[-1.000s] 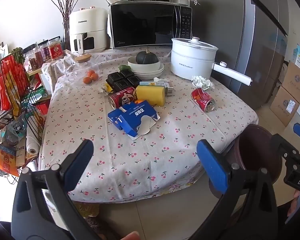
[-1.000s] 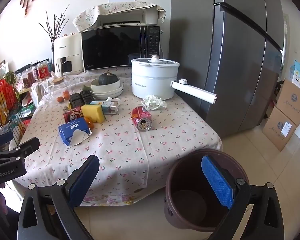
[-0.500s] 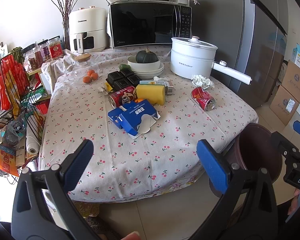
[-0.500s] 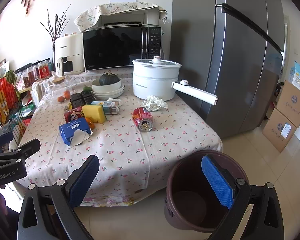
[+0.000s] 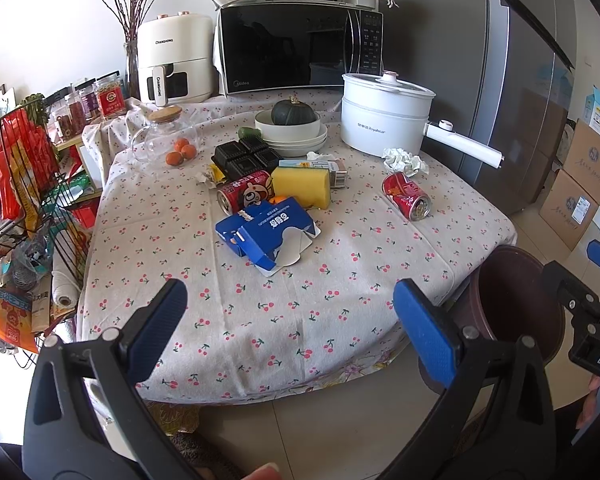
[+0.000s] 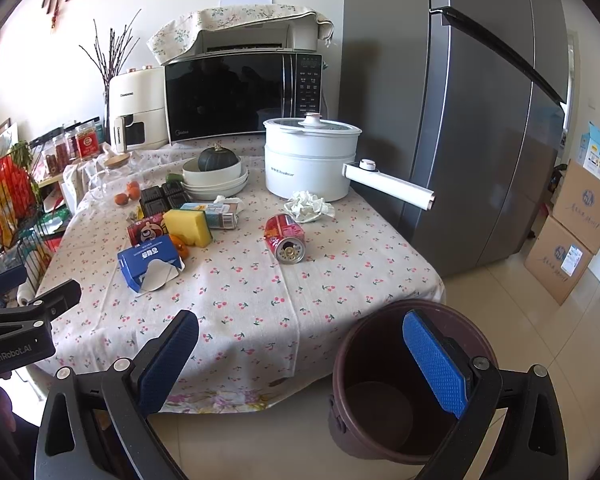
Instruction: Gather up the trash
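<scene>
Both tongs hang spread and empty just off the table's near edge: the left gripper (image 5: 286,316) before the cloth's front, the right gripper (image 6: 300,354) toward the near right corner, one pad over the brown bin (image 6: 410,380) on the floor there. Mid-table lies a torn blue carton (image 5: 266,236), touching a red can (image 5: 244,196) behind it. A second can (image 6: 285,238) lies nearer the right edge, crumpled paper (image 6: 308,206) just behind it by the white pot (image 6: 310,162).

"CHANGHONG" on air fryer (image 5: 175,60); "Midea" on microwave (image 5: 296,50); "GenRobot.AI" on left gripper (image 6: 12,354).
</scene>
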A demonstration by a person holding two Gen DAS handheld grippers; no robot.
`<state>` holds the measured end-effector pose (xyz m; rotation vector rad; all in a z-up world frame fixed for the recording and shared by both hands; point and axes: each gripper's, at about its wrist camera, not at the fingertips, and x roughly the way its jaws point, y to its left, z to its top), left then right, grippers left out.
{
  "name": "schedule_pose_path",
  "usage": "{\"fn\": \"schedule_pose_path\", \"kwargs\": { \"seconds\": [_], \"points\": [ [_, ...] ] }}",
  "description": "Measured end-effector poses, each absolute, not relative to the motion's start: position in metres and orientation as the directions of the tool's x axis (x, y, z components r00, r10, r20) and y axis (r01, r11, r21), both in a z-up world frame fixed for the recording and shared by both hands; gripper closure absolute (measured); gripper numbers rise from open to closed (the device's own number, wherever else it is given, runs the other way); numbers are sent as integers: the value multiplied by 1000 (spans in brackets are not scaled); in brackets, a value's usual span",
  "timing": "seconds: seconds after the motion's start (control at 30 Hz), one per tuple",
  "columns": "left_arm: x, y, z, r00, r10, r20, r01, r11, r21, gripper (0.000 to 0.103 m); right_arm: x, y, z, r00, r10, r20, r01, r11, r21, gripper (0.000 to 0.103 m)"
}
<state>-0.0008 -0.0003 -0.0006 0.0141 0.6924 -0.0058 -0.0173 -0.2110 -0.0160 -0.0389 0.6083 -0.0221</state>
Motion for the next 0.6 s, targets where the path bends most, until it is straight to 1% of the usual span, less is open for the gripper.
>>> {"fn": "schedule_pose_path", "kwargs": {
  "seconds": [0.6],
  "points": [
    [-2,0,0,768,0,-641,10,1000,12,0,-17,-211,-17,820,-33,-571,10,999,-44,0]
  ]
}}
